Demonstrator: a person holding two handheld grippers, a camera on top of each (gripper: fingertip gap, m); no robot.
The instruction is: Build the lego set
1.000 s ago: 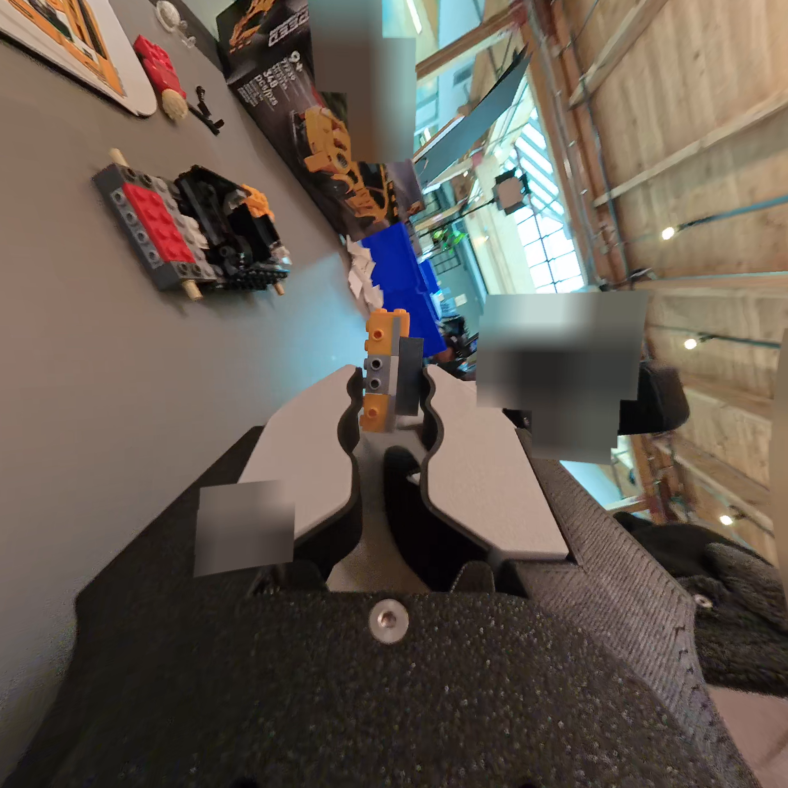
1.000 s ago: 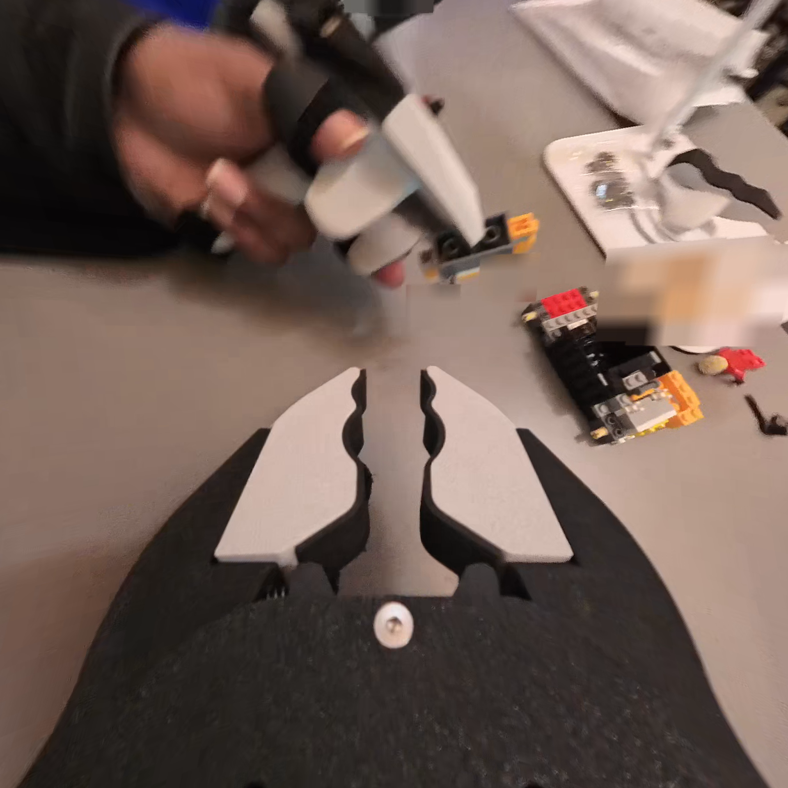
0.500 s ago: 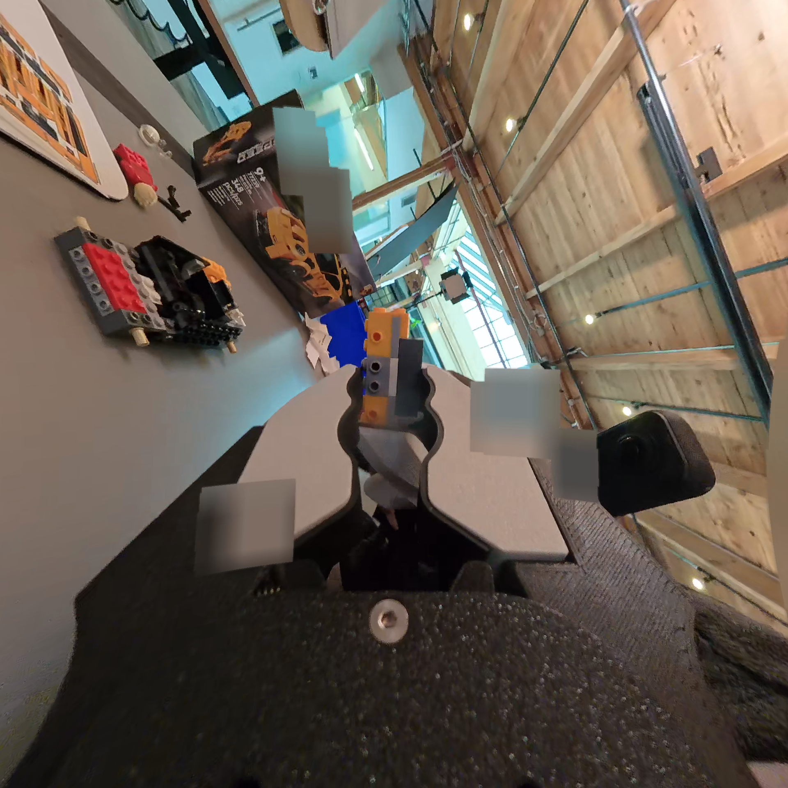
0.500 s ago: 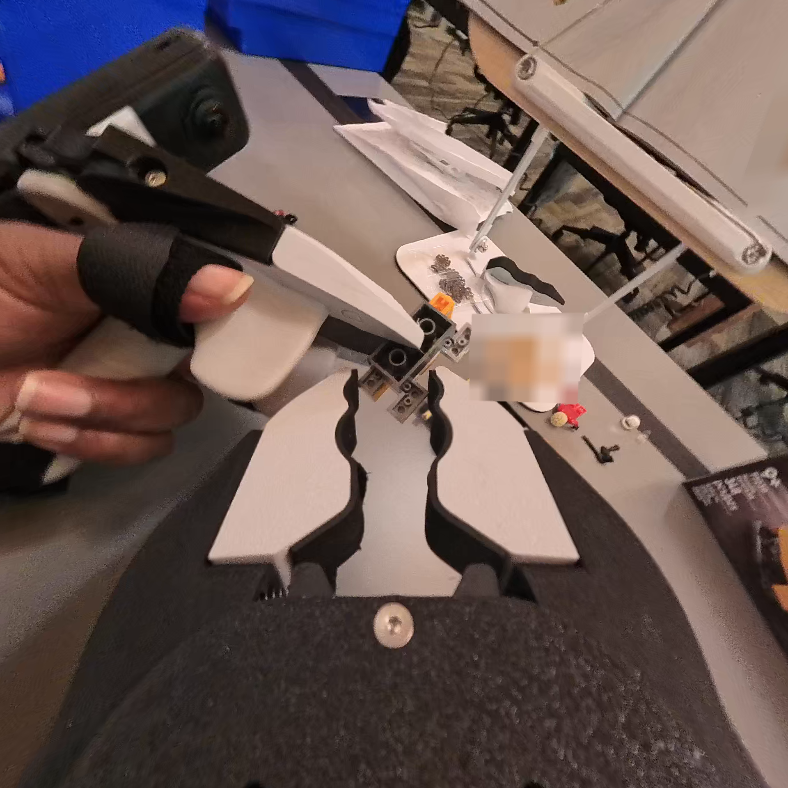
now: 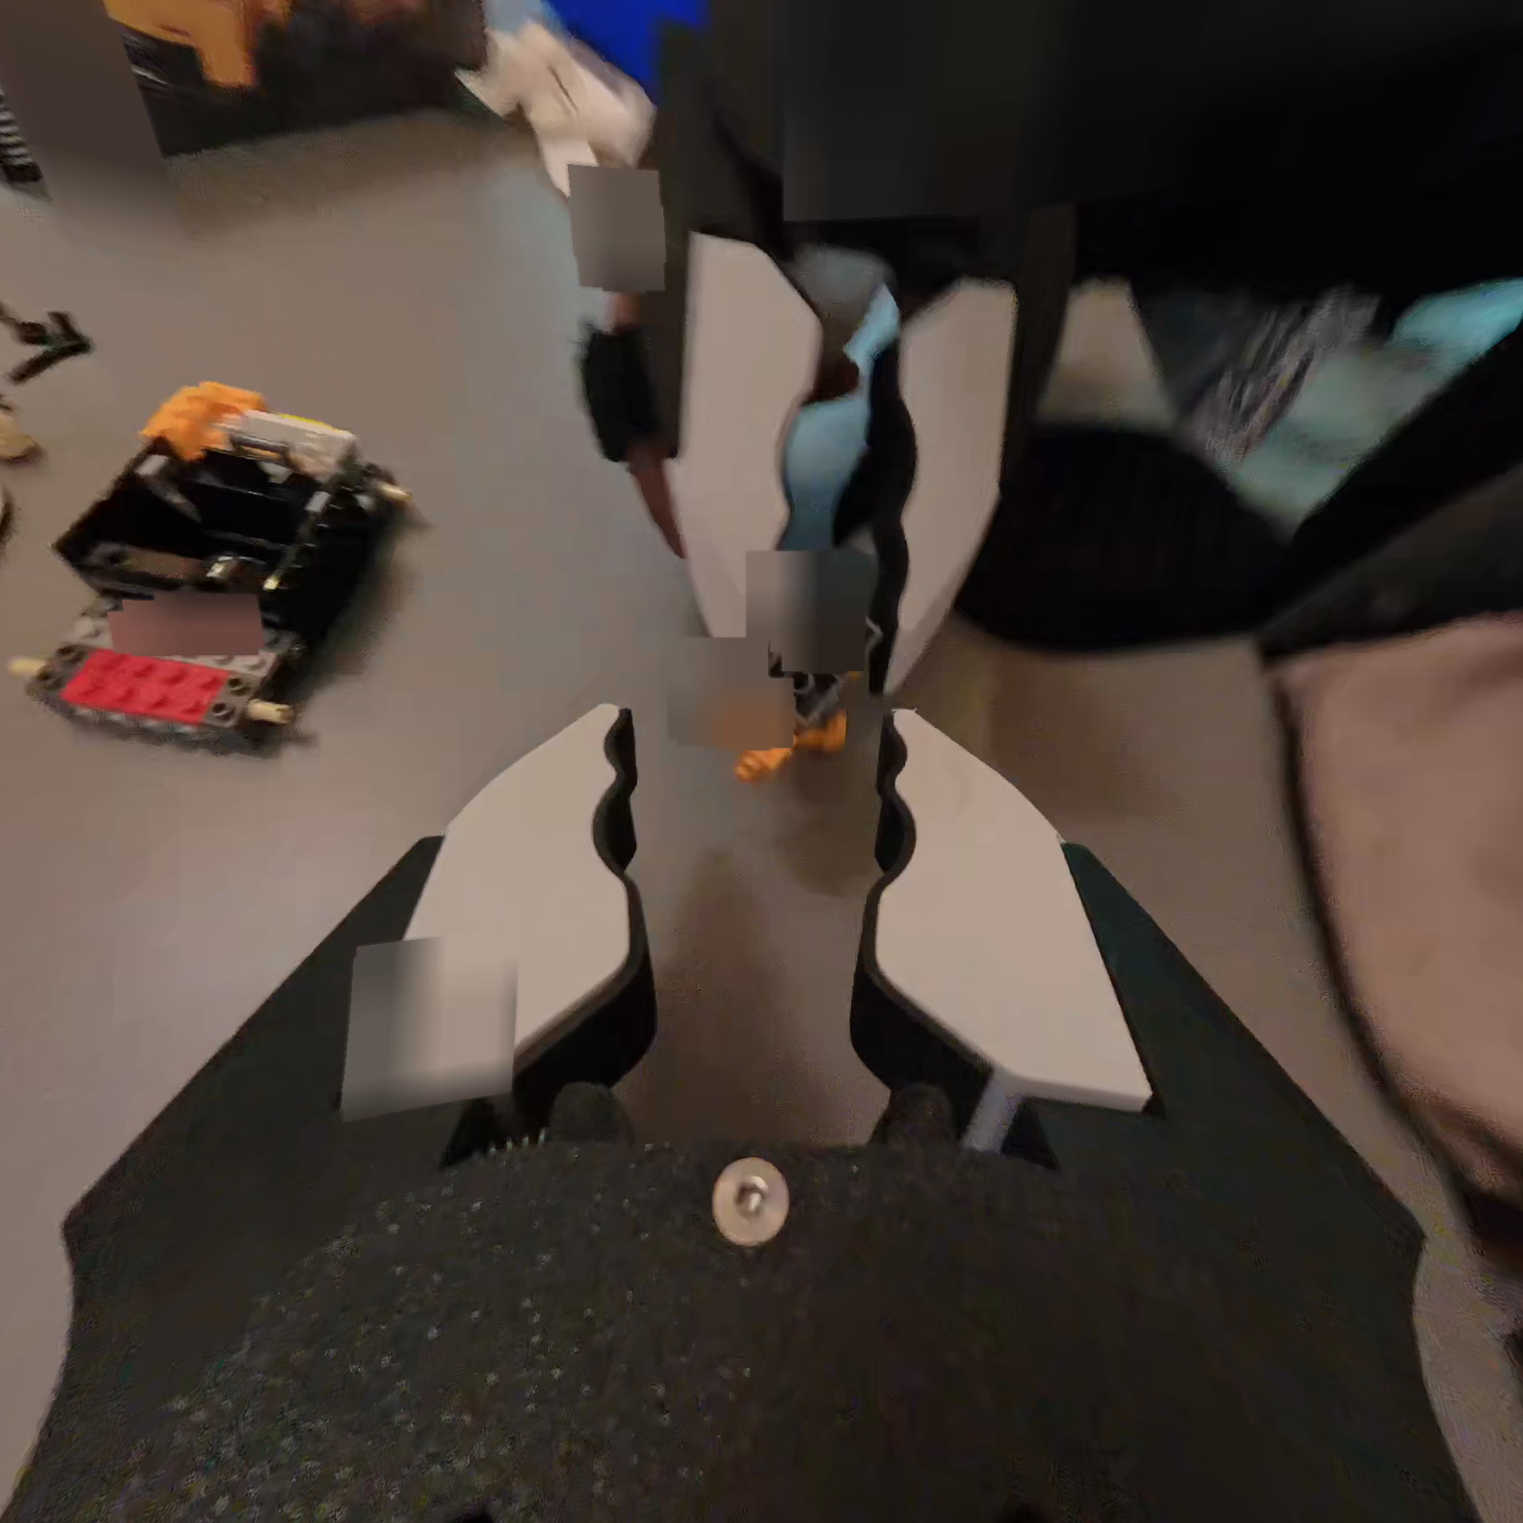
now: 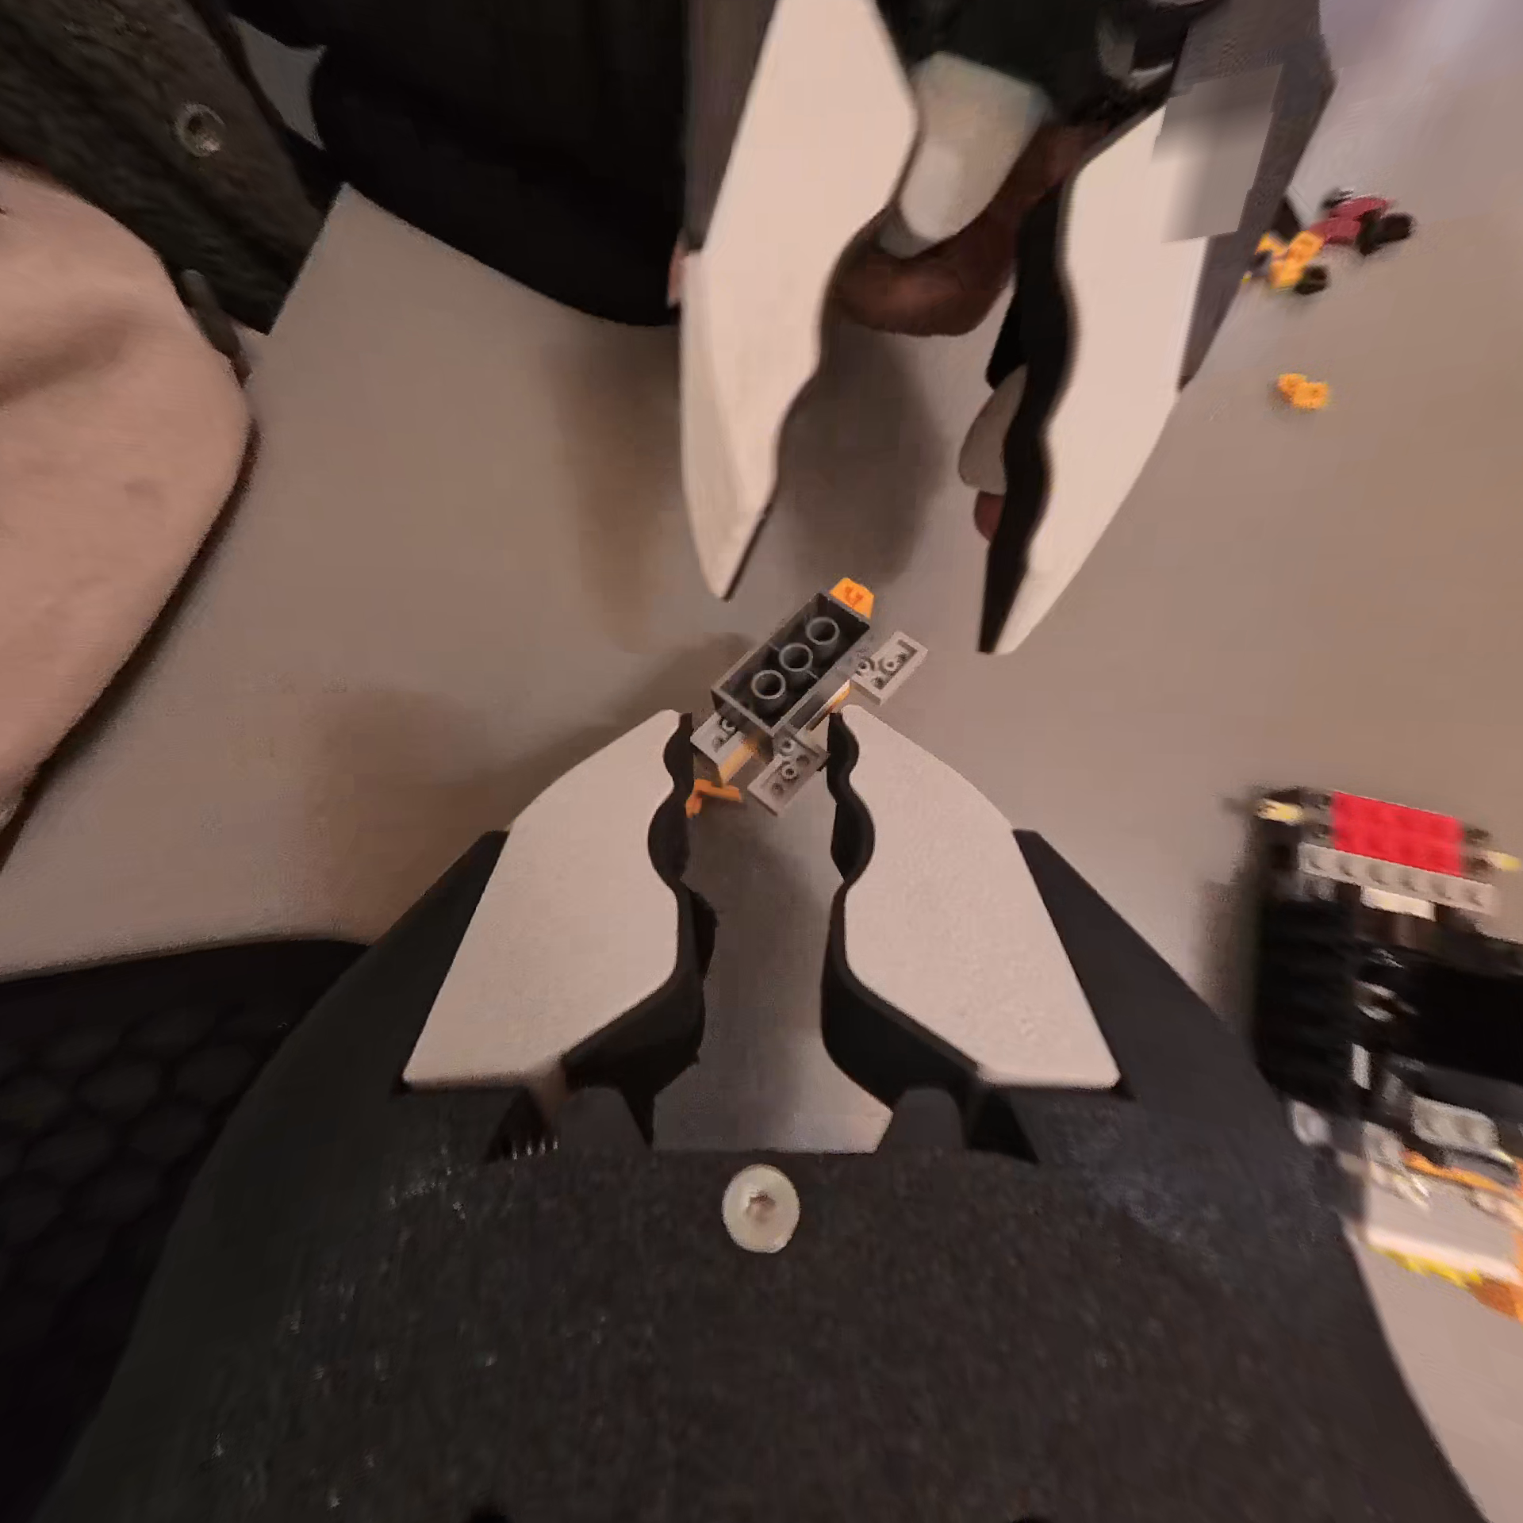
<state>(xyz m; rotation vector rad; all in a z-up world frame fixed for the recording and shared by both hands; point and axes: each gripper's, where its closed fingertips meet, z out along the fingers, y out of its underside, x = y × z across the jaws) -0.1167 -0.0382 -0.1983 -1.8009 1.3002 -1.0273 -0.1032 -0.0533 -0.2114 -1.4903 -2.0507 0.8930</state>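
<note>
my left gripper (image 5: 750, 717) is spread wide with nothing between its jaws, hovering over the grey table (image 5: 461, 395). toward the table's left edge in that view sits the partly built car chassis (image 5: 198, 569), black with a red plate. my right gripper (image 6: 754, 721) pinches a small brick sub-assembly (image 6: 795, 684) at its fingertips: dark grey brick, light grey plates, orange bits. loose orange pieces (image 6: 1300, 389) lie near the table's far right.
</note>
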